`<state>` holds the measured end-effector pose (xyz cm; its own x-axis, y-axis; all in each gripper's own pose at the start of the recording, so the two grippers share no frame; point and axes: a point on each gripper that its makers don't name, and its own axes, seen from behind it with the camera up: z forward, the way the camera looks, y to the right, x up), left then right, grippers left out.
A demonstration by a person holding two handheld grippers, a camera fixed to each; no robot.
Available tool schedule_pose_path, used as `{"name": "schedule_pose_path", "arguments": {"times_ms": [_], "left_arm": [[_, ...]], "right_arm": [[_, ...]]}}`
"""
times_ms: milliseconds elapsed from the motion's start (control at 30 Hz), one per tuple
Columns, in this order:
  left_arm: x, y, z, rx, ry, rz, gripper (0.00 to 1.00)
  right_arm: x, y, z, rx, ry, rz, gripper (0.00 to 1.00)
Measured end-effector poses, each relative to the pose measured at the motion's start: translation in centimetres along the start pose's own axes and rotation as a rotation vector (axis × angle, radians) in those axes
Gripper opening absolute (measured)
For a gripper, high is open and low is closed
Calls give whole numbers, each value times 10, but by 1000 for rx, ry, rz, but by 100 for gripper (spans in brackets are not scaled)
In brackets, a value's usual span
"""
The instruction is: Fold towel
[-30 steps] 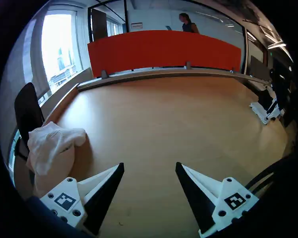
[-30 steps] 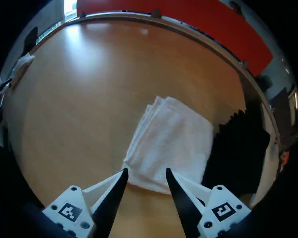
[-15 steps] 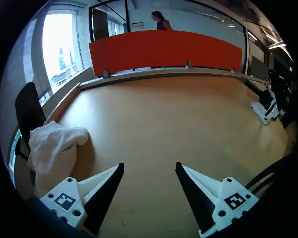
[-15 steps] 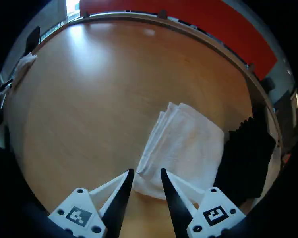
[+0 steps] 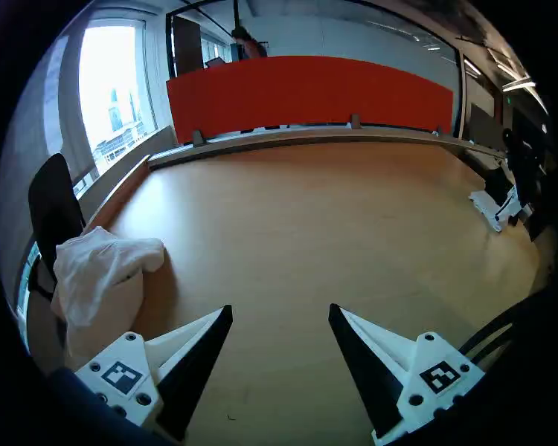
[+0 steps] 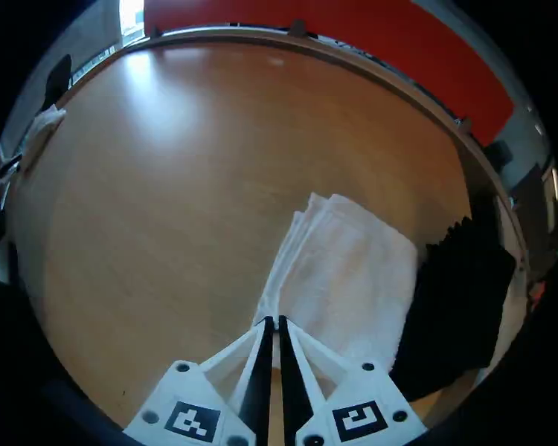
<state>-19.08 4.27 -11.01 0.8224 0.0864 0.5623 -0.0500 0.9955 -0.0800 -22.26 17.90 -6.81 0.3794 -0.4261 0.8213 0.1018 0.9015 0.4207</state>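
The right hand-held gripper (image 6: pixel 274 321) has its two fingers drawn together to a thin slit. The tips pinch the near corner of the towel (image 6: pixel 346 267). The towel is white and folded into a thick rectangle with several layers showing along its left edge. It lies flat on the wooden surface (image 6: pixel 167 186) and runs ahead and to the right of the fingertips. Just right of the towel, touching its far side, is a black ribbed object (image 6: pixel 457 297) at the surface's edge. Far ahead, a red partition (image 6: pixel 398 52) follows the curved rim of the surface.

In the left gripper view, the left hand-held gripper (image 5: pixel 280 308) has its fingers spread wide apart with nothing between them. It hangs above bare wood of the surface (image 5: pixel 316 223). To its left, at the surface's edge, a white cloth (image 5: pixel 100 275) is draped in a loose heap over a dark chair (image 5: pixel 52 201). Straight ahead stands the red partition (image 5: pixel 309 89), with a person's head and shoulders (image 5: pixel 248 43) just above it. A bright window (image 5: pixel 111 97) is ahead to the left.
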Motion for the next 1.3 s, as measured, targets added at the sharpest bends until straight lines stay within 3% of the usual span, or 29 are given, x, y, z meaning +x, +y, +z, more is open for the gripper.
{"name": "schedule_pose_path", "arguments": {"times_ms": [300, 1300], "left_arm": [[1, 1, 0, 0, 2, 1, 96], [7, 4, 2, -9, 18, -3, 96]], "right_arm": [[1, -1, -7, 10, 9, -2, 5], [37, 25, -61, -48, 98, -15, 5]]}}
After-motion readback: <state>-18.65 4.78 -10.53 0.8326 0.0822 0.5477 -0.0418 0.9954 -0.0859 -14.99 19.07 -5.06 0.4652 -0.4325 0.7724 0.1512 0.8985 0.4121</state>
